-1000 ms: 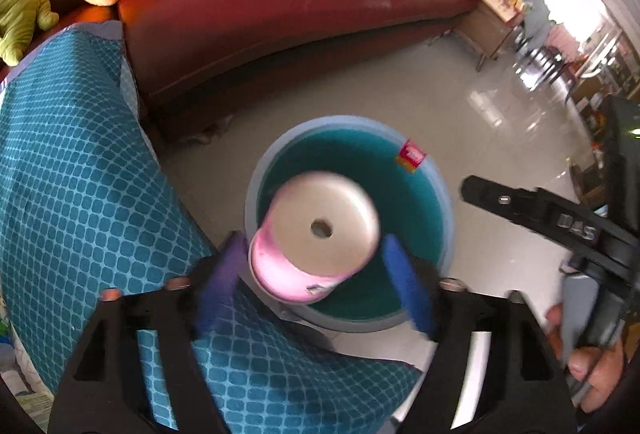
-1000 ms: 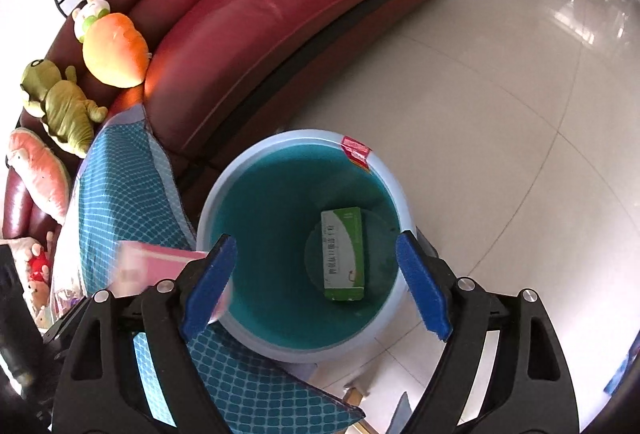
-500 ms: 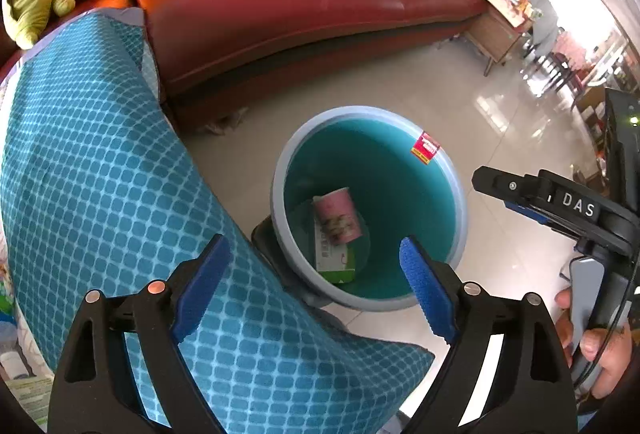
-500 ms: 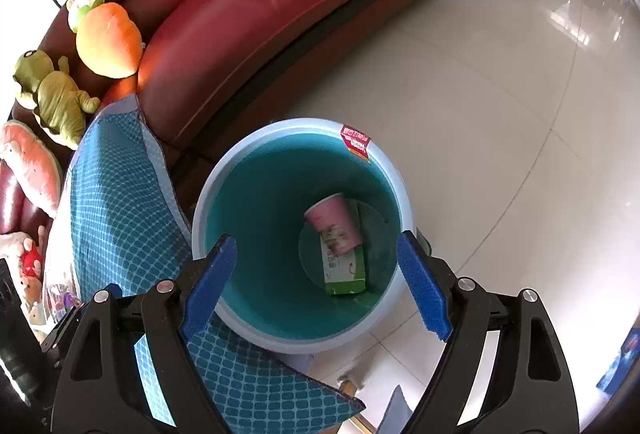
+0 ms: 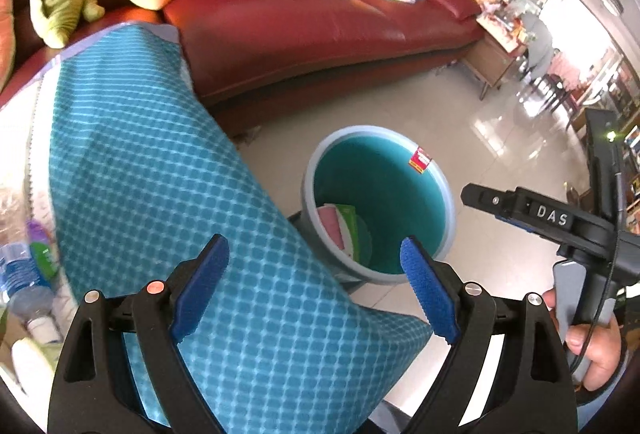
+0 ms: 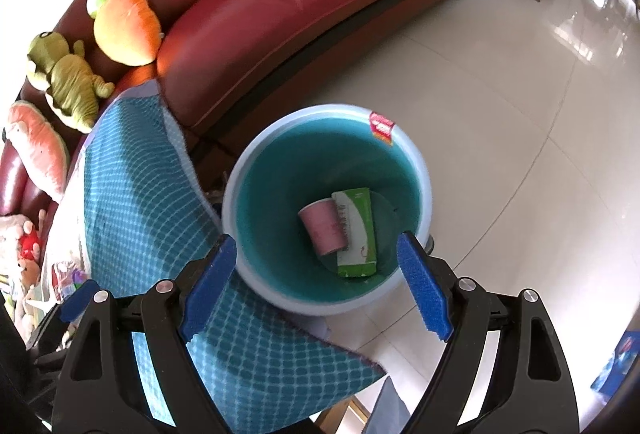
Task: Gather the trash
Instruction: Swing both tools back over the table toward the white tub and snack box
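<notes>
**Two pieces in the bin, both grippers empty above it**

From the left wrist view, the left gripper [image 5: 314, 284] hangs over the edge of a surface draped in a blue patterned cloth [image 5: 160, 194], tilted steeply down, its jaws wide apart with nothing between them. The trash bin [image 5: 448, 210] stands on the tiled floor ahead and a little to the right of those jaws, and a pink paper cup [image 5: 330, 224] shows against its near wall beside a green box [image 5: 348, 224]. Off to the right a hand [image 5: 592, 346] holds the other gripper's handle. At the far left edge lies a plastic bottle [image 5: 24, 286] among other clutter; it may be further trash, though that corner is too blurred for me to say.

From the right wrist view, the right gripper [image 6: 316, 286] sits almost straight over the bin [image 6: 240, 194], also pitched steeply down, jaws standing open and empty. The cup [image 6: 322, 226] lies on its side on the bin floor, touching the box [image 6: 356, 230], whose long axis runs away from the jaws. The red sofa [image 6: 280, 14] curves behind.

I'd judge the next pickup lies on the cloth-covered side, which the left hand is nearer.
</notes>
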`<state>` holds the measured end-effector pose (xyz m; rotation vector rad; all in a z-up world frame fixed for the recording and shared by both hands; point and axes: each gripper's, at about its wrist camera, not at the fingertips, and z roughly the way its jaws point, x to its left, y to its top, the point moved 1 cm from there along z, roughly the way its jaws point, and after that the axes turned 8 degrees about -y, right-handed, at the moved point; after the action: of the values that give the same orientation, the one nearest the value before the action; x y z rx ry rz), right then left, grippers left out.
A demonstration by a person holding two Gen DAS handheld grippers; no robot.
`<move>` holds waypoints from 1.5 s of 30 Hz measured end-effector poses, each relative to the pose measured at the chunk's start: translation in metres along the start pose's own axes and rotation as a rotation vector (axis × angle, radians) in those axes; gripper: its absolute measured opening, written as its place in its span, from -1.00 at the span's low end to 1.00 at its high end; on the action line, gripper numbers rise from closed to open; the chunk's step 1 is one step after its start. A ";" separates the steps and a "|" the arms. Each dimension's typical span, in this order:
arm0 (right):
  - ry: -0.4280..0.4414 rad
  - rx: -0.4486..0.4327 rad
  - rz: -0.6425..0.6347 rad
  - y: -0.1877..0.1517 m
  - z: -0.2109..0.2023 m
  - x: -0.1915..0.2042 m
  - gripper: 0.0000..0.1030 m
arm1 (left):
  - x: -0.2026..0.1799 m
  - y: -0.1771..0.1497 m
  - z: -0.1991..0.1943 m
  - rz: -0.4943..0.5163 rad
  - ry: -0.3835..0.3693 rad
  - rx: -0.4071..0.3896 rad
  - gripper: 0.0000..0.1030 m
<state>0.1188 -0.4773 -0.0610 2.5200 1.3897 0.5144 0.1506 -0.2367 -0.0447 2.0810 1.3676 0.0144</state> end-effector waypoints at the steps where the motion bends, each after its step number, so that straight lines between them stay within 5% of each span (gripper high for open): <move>1: 0.002 -0.001 -0.008 -0.005 -0.003 0.005 0.53 | 0.004 -0.003 -0.009 -0.005 0.001 -0.010 0.71; 15: 0.046 -0.022 -0.151 -0.055 -0.042 0.082 0.53 | 0.059 -0.048 -0.104 -0.085 0.069 -0.117 0.81; 27: 0.127 0.018 -0.418 -0.121 -0.064 0.192 0.53 | 0.141 -0.104 -0.179 -0.260 0.159 -0.227 0.84; 38: 0.216 0.092 -0.631 -0.181 -0.053 0.279 0.53 | 0.212 -0.160 -0.191 -0.420 0.232 -0.223 0.86; 45: 0.233 0.098 -0.669 -0.187 -0.034 0.309 0.53 | 0.222 -0.175 -0.189 -0.443 0.235 -0.208 0.86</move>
<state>0.1132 -0.1154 -0.0346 1.9114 2.2464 0.6138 0.0442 0.0860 -0.0560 1.6088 1.8592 0.2108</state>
